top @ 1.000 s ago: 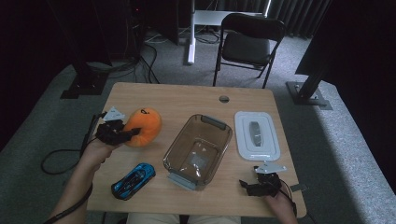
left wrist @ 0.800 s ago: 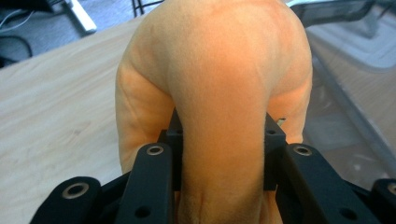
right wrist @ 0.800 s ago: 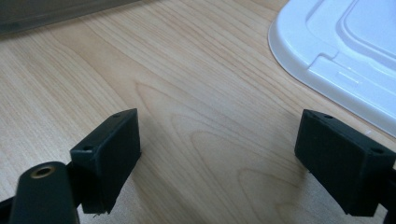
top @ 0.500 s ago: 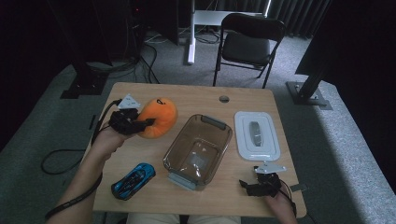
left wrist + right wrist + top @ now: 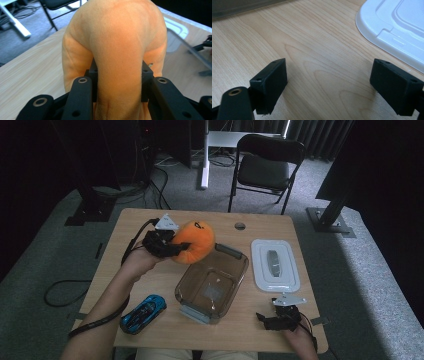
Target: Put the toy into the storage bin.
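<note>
Writing can't be read anywhere; left claw [image 5: 176, 246] clamps orange plush [image 5: 196, 241], right claw [image 5: 281, 314] released.

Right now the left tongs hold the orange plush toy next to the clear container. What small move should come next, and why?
Probably carry the orange plush toy a little further toward the open clear container, until it hangs above the middle. The left tongs grip it firmly, but it sits over the container's far rim, so a release here might drop it on the table.
</note>
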The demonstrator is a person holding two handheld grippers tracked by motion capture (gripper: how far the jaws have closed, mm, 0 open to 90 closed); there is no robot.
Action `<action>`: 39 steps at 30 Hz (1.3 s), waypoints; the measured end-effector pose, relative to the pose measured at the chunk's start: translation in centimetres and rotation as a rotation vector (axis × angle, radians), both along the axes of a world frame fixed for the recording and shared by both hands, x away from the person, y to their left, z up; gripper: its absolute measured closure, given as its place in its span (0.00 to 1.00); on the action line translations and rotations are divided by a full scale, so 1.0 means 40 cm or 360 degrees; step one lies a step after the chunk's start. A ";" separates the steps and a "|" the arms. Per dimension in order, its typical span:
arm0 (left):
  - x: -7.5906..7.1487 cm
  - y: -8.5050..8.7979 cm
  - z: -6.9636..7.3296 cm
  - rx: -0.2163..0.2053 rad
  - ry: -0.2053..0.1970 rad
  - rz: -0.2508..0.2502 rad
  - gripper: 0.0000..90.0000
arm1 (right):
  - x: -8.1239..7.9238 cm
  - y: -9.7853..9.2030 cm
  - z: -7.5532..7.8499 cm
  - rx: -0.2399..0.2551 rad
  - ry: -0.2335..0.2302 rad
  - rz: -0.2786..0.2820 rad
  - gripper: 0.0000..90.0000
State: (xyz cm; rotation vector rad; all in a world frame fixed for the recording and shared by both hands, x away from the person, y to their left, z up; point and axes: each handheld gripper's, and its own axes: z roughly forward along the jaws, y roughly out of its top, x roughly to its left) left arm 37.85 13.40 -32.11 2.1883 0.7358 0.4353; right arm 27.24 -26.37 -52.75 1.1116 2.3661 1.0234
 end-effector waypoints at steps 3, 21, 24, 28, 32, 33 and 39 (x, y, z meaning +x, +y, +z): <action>0.006 -0.025 -0.006 -0.0002 0.0015 -0.0040 0.75 | 0.000 0.000 0.000 0.0004 0.0003 -0.0001 0.15; 0.022 -0.135 -0.064 0.0066 0.0107 -0.0215 0.75 | 0.002 -0.005 0.001 0.0034 0.0015 -0.0001 0.15; 0.015 -0.142 -0.075 0.0090 0.0118 -0.0225 0.75 | 0.002 -0.005 0.001 0.0033 0.0015 -0.0002 0.15; 0.007 -0.151 -0.094 0.0093 0.0152 -0.0259 0.75 | 0.002 -0.005 0.000 0.0029 0.0012 -0.0002 0.15; 0.008 -0.163 -0.110 0.0103 0.0189 -0.0274 0.74 | 0.001 -0.004 0.000 0.0029 0.0014 -0.0004 0.15; 0.008 -0.167 -0.114 0.0103 0.0195 -0.0275 0.74 | 0.001 -0.004 0.000 0.0029 0.0014 -0.0004 0.15; 0.014 -0.182 -0.130 0.0130 0.0227 -0.0280 0.70 | 0.002 -0.005 0.001 0.0033 0.0014 -0.0002 0.15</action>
